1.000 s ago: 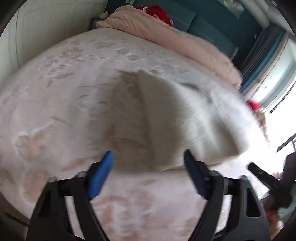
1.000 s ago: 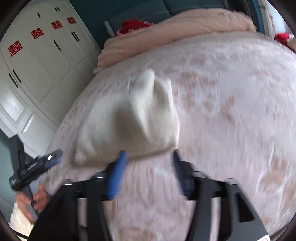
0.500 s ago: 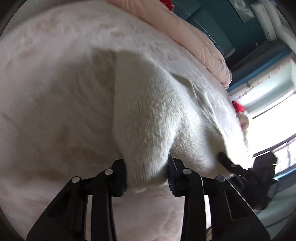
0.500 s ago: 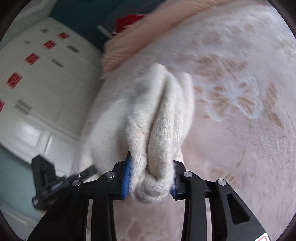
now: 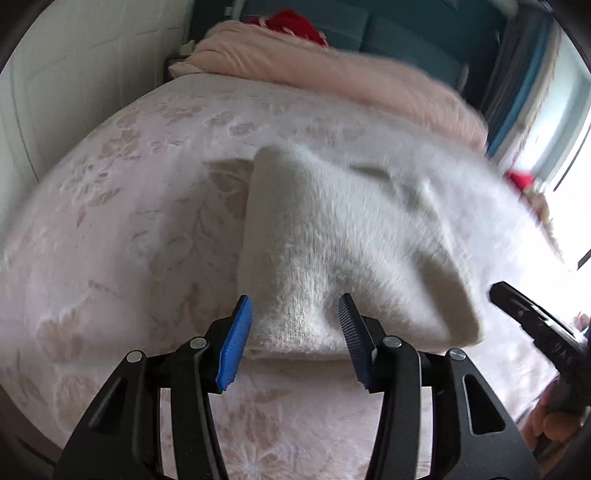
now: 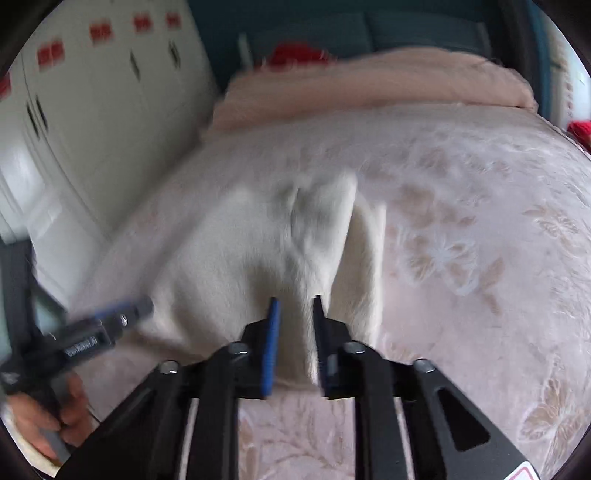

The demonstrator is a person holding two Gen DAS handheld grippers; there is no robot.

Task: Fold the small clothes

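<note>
A white fuzzy knit garment (image 5: pixel 343 236) lies bunched on the pink bed; it also shows in the right wrist view (image 6: pixel 273 251). My left gripper (image 5: pixel 295 304) has its blue pads spread apart around the garment's near edge, which lies between them. My right gripper (image 6: pixel 295 306) is shut on a fold of the garment's near edge and holds it pinched between its narrow-set pads. The right gripper shows at the right edge of the left wrist view (image 5: pixel 532 317). The left gripper shows at the left of the right wrist view (image 6: pixel 99 332).
The bed cover (image 5: pixel 110 229) is pale pink with a floral pattern. A rolled pink quilt (image 5: pixel 332 77) and a red item (image 5: pixel 291 27) lie at the head. White wardrobe doors (image 6: pixel 92 110) stand on the left. A bright window (image 5: pixel 569 147) is on the right.
Both grippers closed on the garment's near edge half a second ago. Since then the left gripper has opened and drawn back, while the right one keeps its pinch.
</note>
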